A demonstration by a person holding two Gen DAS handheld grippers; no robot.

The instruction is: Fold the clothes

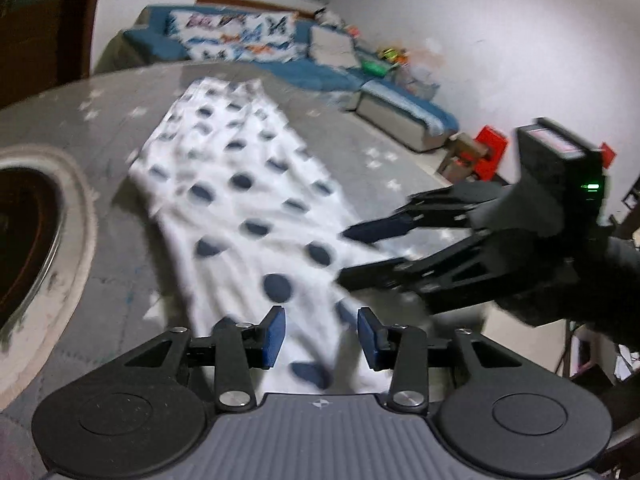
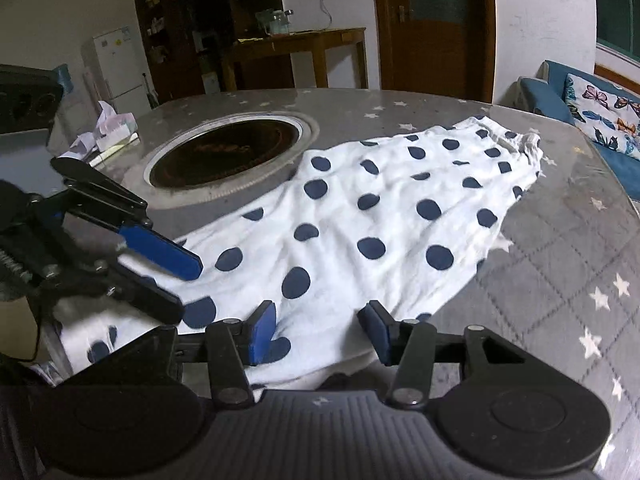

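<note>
Probably a home living room: blue sofa (image 1: 320, 68), fridge (image 2: 116, 64), wooden cabinet (image 2: 188, 20).

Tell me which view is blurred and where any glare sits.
Left wrist view: motion blur smears the dotted garment, the sofa and the right gripper; the wall is washed out bright. Right wrist view: mostly sharp, only the left gripper blurs; pale glare lies on the table at its far right edge. Both bend straight lines, fisheye.

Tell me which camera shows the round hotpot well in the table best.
The right wrist view: the whole round well shows sharply, dark inside its pale ring, beside the polka-dot garment. The left wrist view catches only a blurred part of it at the left edge.
</note>
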